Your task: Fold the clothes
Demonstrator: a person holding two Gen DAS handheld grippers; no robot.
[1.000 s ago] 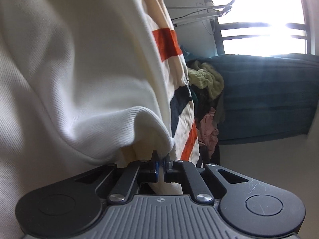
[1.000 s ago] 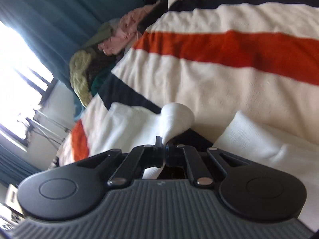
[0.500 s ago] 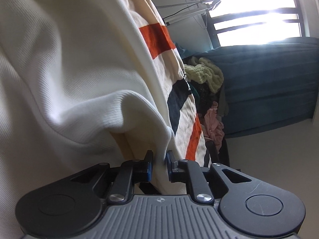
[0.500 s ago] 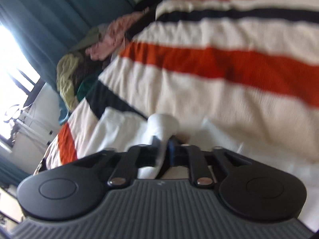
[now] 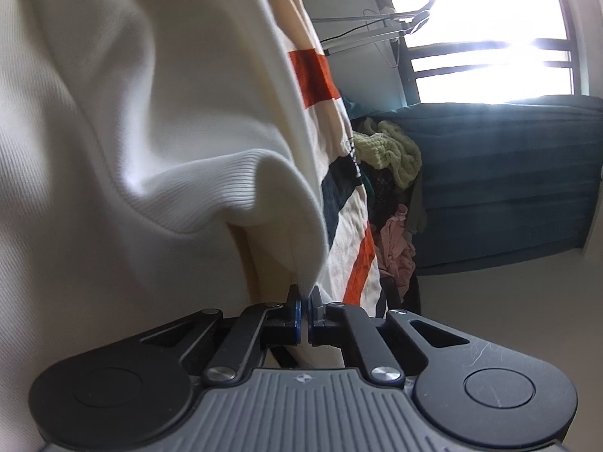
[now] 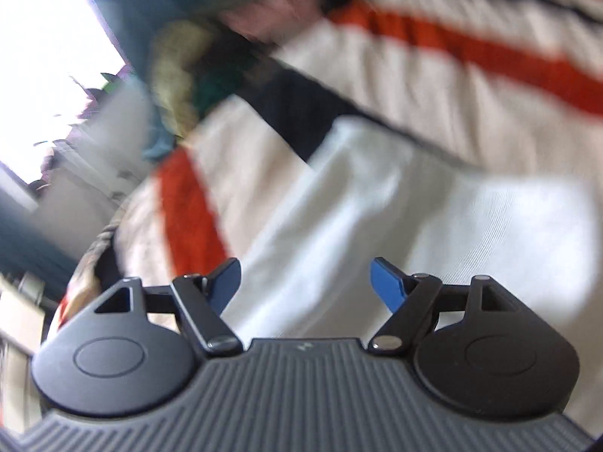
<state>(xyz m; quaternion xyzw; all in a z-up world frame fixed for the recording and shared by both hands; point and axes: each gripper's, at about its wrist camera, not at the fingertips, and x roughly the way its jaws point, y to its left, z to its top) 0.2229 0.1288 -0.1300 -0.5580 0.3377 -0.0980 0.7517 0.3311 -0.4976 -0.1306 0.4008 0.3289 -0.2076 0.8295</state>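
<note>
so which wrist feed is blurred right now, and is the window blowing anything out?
Right wrist view: heavy motion blur over the striped blanket and white garment; only the open right gripper is sharp. Left wrist view: sharp, but the window is clipped to white with flare over the teal curtain; left gripper is shut on the garment.

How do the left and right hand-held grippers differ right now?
The left hand-held gripper is shut on a fold of the white garment; the right hand-held gripper is open, gripping nothing. The left view is sharp; the right is motion-blurred. Both face the same white garment, over the striped blanket.
</note>
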